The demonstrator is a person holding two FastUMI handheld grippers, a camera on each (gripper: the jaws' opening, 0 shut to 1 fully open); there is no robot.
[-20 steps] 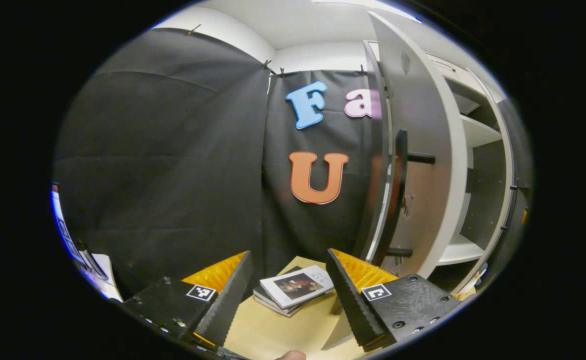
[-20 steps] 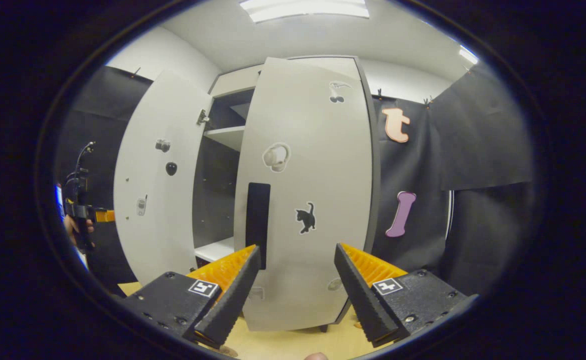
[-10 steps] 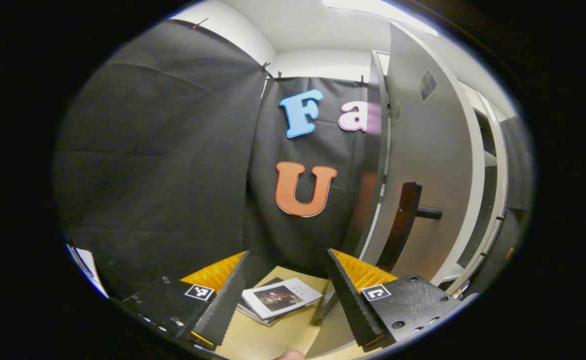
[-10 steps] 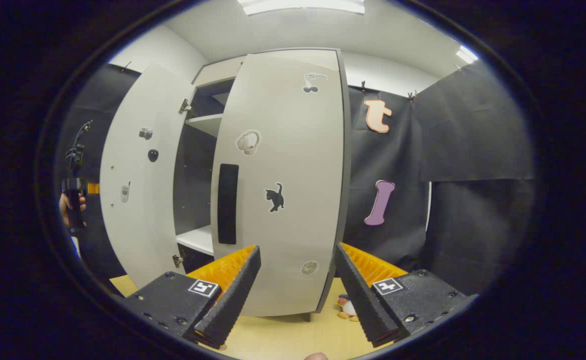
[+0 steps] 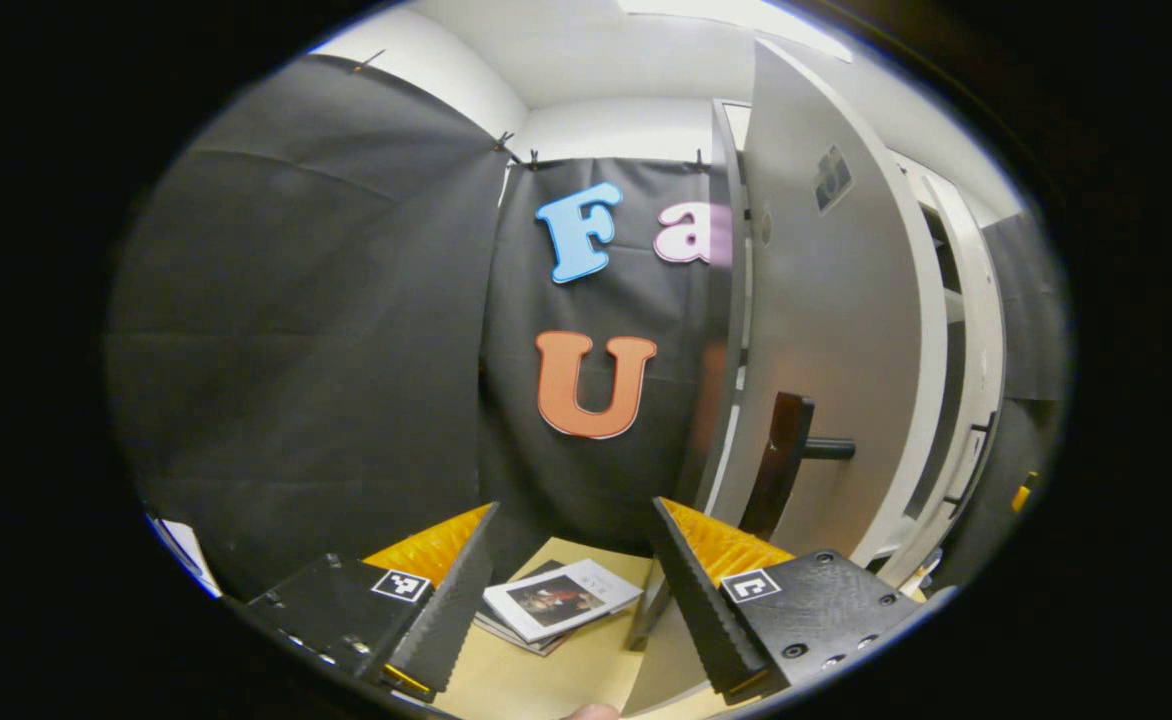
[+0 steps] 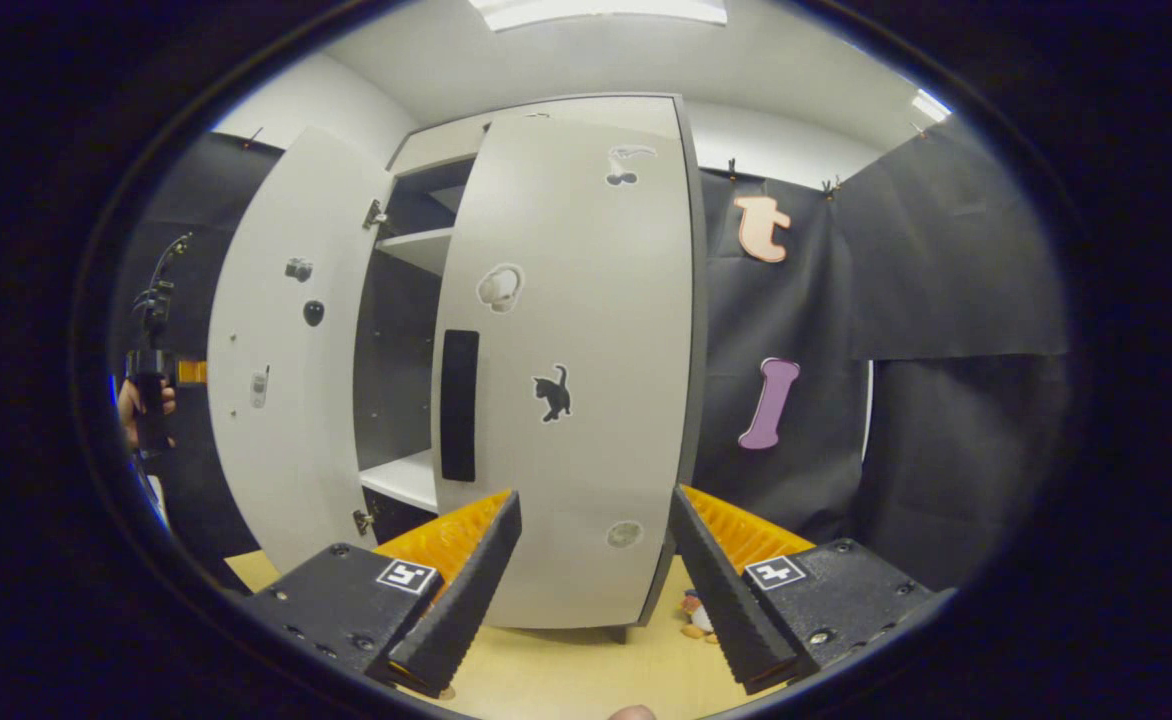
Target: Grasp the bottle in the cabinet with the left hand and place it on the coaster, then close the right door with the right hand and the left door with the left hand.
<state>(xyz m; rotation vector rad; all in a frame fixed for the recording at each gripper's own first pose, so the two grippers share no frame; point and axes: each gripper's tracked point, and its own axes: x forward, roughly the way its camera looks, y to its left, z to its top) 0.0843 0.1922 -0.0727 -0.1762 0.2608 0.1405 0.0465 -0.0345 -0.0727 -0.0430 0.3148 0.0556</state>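
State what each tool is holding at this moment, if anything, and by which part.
Nothing is held. The left tool is open, with only books lying on the table beyond its fingers. The right tool is open too, facing the right door.

Cabinet interior (image 6: 401, 400) mostly hidden behind right door (image 6: 566, 380); small floor figure (image 6: 691, 612) partly behind right gripper (image 6: 591, 640).

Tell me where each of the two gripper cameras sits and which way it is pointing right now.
Left gripper view: rides the left gripper, aimed past the left door's outer face and handle toward the cloth wall; a stack of books lies on the table. Its own jaws stand open; a fingertip peeks in.
Right gripper view: rides the right gripper, facing the nearly closed right door; own jaws open.
Shared: the left door, and the left gripper, held by a hand.
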